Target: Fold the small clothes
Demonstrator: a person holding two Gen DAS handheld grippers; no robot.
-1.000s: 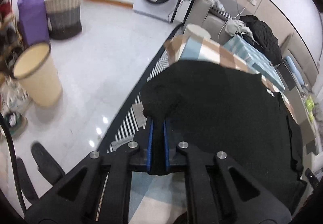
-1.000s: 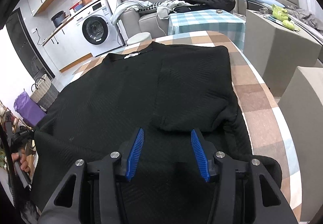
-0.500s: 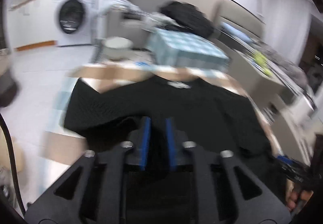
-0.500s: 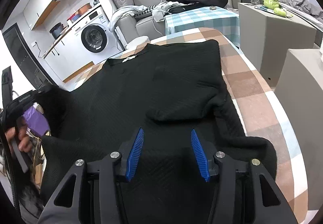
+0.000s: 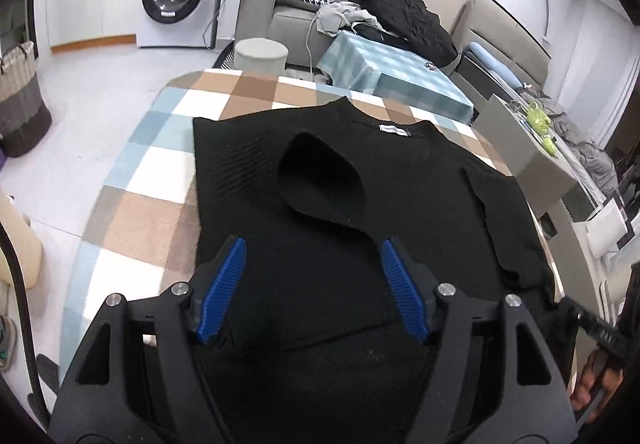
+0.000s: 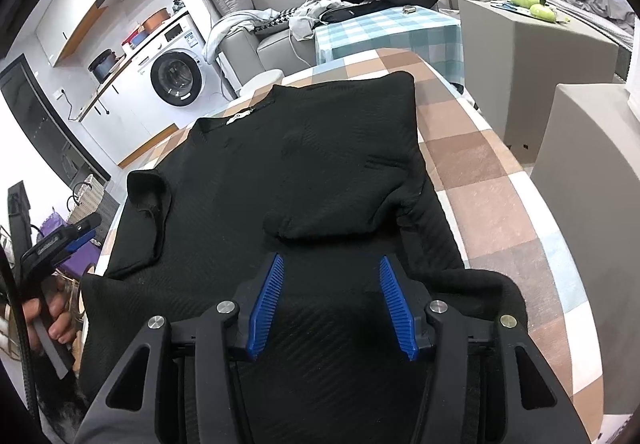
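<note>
Both sleeves of the black sweater (image 5: 400, 212) now lie folded in over its body. A second ago my left gripper (image 5: 312, 284) was clamped narrow on the left sleeve (image 5: 320, 180) out past the counter's edge; since then I have carried it across and my left jaws have just been opening, so the sleeve sits dropped on the chest with nothing between the blue pads. My right gripper (image 6: 332, 304) hovers where it was, jaws half apart and empty, over the near hem. I judge the sleeve stage done and the body fold next.

The sweater lies flat on the checked counter (image 5: 160, 180), collar at the far end, hem toward me. The left sleeve's cuff rests just beyond my left jaws, slightly right of centre. In the right wrist view the right sleeve (image 6: 344, 200) ends just beyond my right jaws, the hem cloth directly beneath them.
</note>
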